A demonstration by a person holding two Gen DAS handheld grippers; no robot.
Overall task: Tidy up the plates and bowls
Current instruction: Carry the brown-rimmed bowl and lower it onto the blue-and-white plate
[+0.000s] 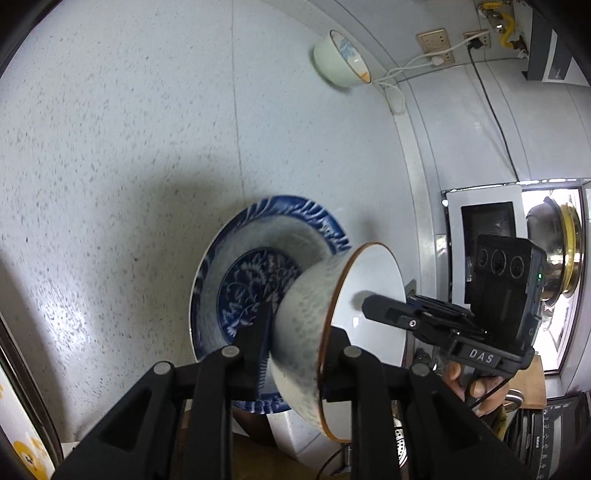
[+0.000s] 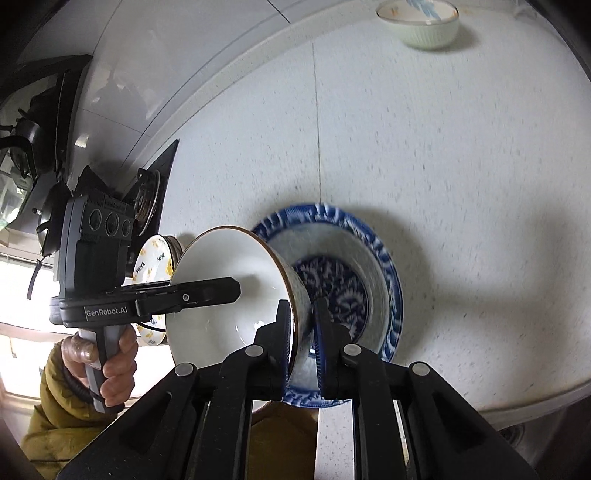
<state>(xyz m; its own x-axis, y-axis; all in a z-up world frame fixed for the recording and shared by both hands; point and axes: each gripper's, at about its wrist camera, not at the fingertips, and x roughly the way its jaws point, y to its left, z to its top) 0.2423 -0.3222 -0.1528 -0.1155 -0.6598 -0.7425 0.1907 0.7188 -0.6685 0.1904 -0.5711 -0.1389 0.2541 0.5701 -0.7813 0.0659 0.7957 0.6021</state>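
Holding the grey-speckled bowl (image 1: pixel 314 354) from both sides, I have it tipped on its edge with its white inside facing the right gripper (image 1: pixel 373 306). My left gripper (image 1: pixel 295 347) has its fingers (image 1: pixel 258 332) pinching the bowl's wall near the brown rim, one finger outside and one inside. From the right wrist view the right gripper (image 2: pixel 301 332) pinches the opposite wall of the same bowl (image 2: pixel 229 295) in the same way, fingers (image 2: pixel 282 332) nearly together with only the thin wall between them. Just behind the bowl lies the blue-and-white plate (image 1: pixel 236 266), near the front edge of the speckled white tabletop (image 1: pixel 110 147); I cannot tell whether bowl and plate touch. Far across the tabletop, close to the wall, stands a pale green bowl (image 2: pixel 421 27), upright and well apart from the others. A hand (image 2: pixel 107 354) in a mustard sleeve (image 2: pixel 55 406) grips the left gripper's handle, and a white plate with yellow print (image 2: pixel 155 258) shows behind it.
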